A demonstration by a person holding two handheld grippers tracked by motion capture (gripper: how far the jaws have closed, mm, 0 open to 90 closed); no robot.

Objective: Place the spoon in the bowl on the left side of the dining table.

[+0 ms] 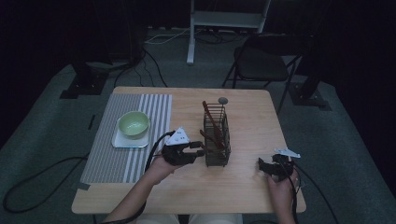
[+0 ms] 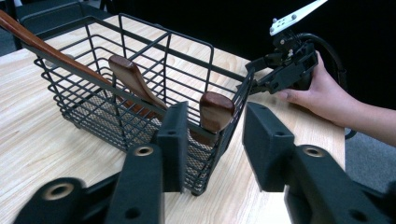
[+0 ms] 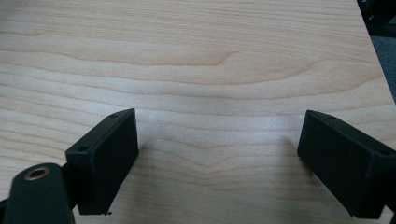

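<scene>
1. Left hand-held gripper [image 1: 201, 148] sits at the near left corner of the basket [image 1: 216, 135], its jaws apart but narrowed, one either side of the corner wire; the left gripper view shows gaps between pads and wire, so nothing is clamped.
2. In that view the basket [image 2: 140, 88] is black wire, standing on the worktop [image 2: 28, 135], with brown wooden handles [image 2: 215, 111] inside; one long handle [image 2: 42, 46] leans out over the far rim.
3. From above, the basket stands near the middle of the worktop [image 1: 252, 186], the utensils rising past its top.
4. Right hand-held gripper [image 1: 264, 165] rests near the right edge, well apart from the basket, jaws wide open with only bare wood [image 3: 210, 93] between them.
5. The same gripper [image 2: 259, 77] appears beyond the basket in the left gripper view, held by a hand [image 2: 327, 95].
6. A green bowl [image 1: 133, 123] sits on a white plate [image 1: 122, 141] on a striped mat [image 1: 107, 158] at the left.
</scene>
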